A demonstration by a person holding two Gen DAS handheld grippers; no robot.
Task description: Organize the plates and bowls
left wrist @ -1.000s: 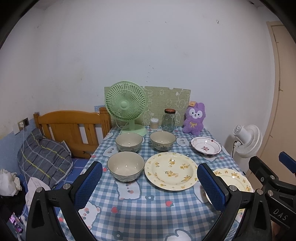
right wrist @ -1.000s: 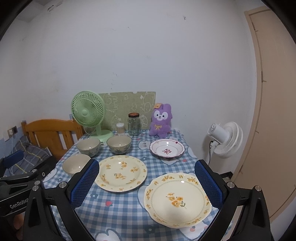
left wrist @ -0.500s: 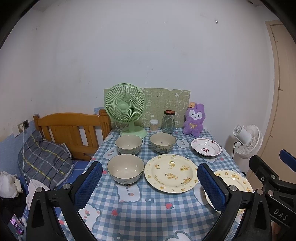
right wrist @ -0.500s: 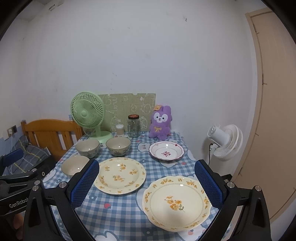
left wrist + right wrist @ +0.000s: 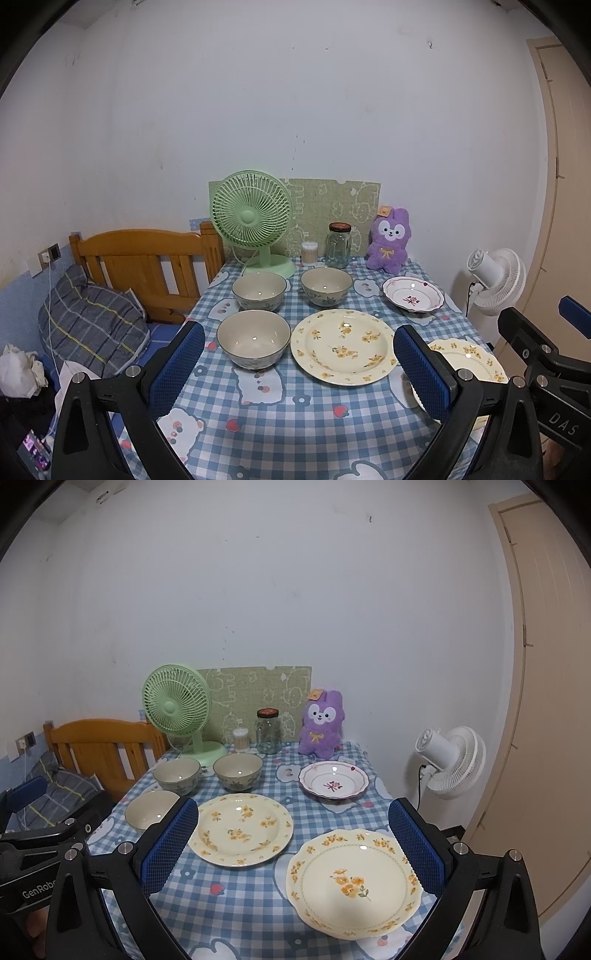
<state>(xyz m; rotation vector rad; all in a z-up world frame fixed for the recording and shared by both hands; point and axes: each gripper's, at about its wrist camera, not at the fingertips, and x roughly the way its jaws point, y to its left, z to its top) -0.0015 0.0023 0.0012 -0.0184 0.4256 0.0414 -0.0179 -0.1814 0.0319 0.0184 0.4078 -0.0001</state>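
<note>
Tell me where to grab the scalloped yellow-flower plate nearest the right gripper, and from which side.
Take the scalloped plate by its near rim, coming in low from the table's front edge with the open right gripper. It lies flat on the checked tablecloth, so only the thin raised lip offers purchase; one finger probably has to slide under it, one over.

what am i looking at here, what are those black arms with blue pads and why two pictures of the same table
Those are two handheld grippers, one in each of a person's hands, each with a fisheye camera looking along its jaws. One picture comes from the left gripper, the other from the right gripper. Both have their jaws open and hold nothing. On the checked tablecloth sit three bowls, two yellow-flowered plates, a red-patterned dish, a green fan, a jar and a purple plush toy.
</note>
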